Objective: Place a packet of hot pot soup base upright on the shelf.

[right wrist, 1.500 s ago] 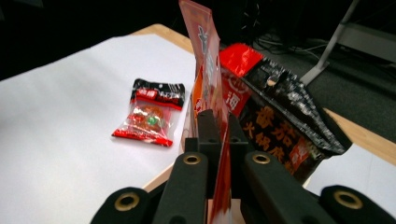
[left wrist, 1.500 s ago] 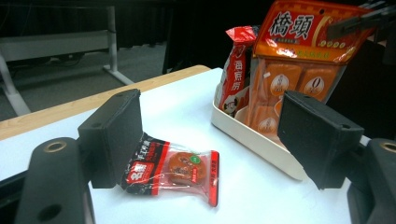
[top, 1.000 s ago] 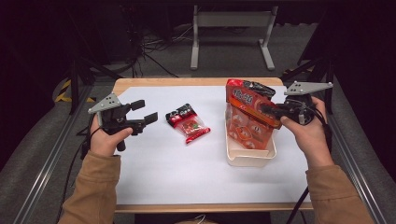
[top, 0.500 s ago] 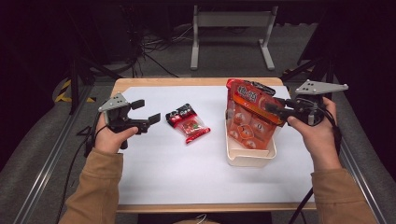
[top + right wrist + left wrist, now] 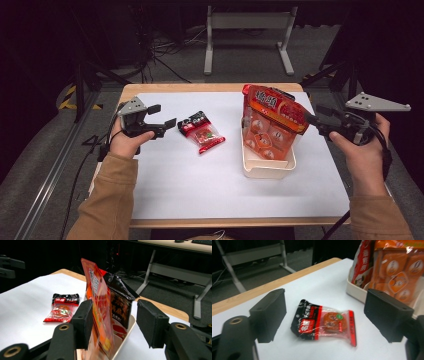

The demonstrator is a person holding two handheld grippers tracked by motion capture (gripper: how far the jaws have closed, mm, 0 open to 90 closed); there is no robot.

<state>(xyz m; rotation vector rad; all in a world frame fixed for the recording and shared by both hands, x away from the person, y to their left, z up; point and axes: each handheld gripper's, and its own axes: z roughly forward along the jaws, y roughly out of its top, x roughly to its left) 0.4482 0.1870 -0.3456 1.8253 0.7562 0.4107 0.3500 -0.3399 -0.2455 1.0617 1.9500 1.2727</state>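
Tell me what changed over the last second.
The right gripper let go of the large orange bag and drew back to the right, open. The left gripper edged toward the small snack packet, open. Packet, bag and white bin stayed put.

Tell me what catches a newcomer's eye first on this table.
The tall orange bag standing upright in a cream tub on the table's right side stands out most. A small red and black packet lies flat on the white sheet near the middle. An open gripper sits at each side, left and right.
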